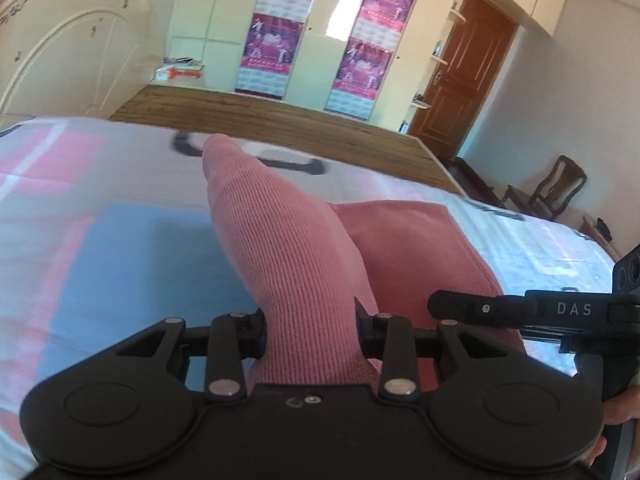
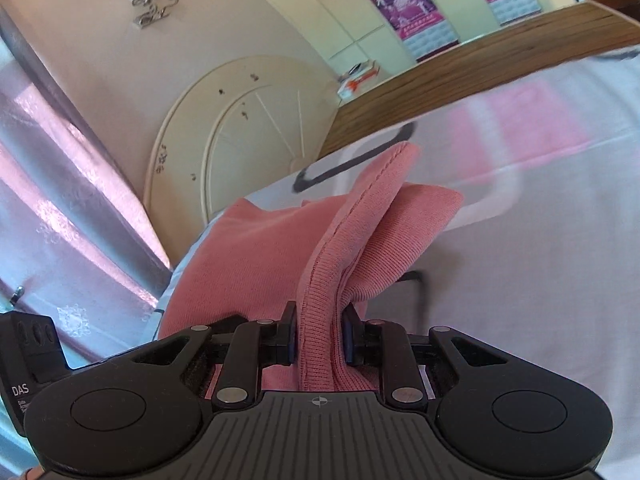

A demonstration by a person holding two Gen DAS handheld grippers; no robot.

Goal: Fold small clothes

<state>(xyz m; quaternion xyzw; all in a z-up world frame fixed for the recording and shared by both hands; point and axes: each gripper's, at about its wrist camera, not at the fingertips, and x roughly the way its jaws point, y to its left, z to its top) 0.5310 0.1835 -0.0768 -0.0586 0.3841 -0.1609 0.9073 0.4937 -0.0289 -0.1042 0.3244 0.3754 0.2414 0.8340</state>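
Note:
A pink knit garment lies on the patterned bed sheet. My left gripper is shut on a fold of it, which stands up between the jaws. In the right wrist view the same pink garment lies on the sheet. My right gripper is shut on its hemmed edge, lifted above the rest. The right gripper also shows at the right edge of the left wrist view, beside the garment.
The wooden bed frame runs behind the sheet. A cream headboard and curtain stand at the left. Wardrobes with pink posters, a brown door and a wooden chair are farther back.

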